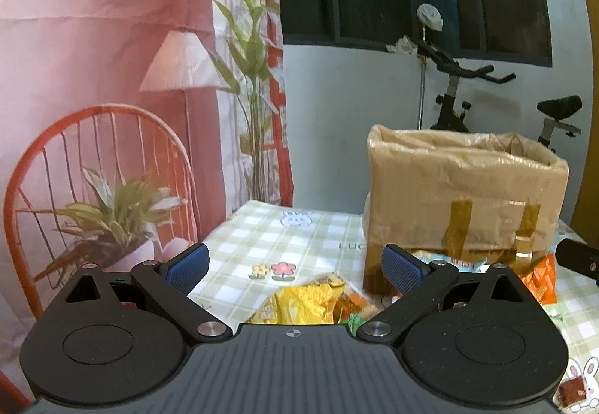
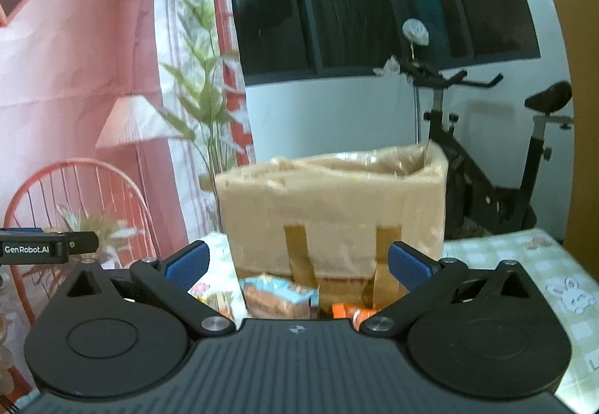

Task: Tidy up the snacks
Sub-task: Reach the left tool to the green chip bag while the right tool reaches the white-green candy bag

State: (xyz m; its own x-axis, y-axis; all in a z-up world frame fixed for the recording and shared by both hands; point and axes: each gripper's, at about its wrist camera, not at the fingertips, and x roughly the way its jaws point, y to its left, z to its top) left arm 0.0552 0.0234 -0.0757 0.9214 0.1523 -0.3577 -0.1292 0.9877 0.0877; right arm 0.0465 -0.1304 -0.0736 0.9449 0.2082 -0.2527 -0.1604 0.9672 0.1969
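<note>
A cardboard box [image 1: 464,196] lined with clear plastic stands on the checked tablecloth [image 1: 262,245]; it also shows in the right wrist view [image 2: 333,211]. A yellow snack bag [image 1: 299,305] lies in front of my left gripper [image 1: 295,264], which is open and empty above it. An orange packet [image 1: 543,279] and a light blue packet [image 1: 449,260] lie at the box's foot. My right gripper [image 2: 297,264] is open and empty, facing the box, with a blue-and-brown snack packet [image 2: 279,298] and an orange packet [image 2: 350,313] just below it.
An exercise bike [image 2: 486,159] stands behind the table. A printed backdrop with a red chair and lamp [image 1: 93,151] hangs at the left. The left gripper's side [image 2: 41,247] shows at the right view's left edge. A small brown snack [image 1: 571,391] lies at the near right.
</note>
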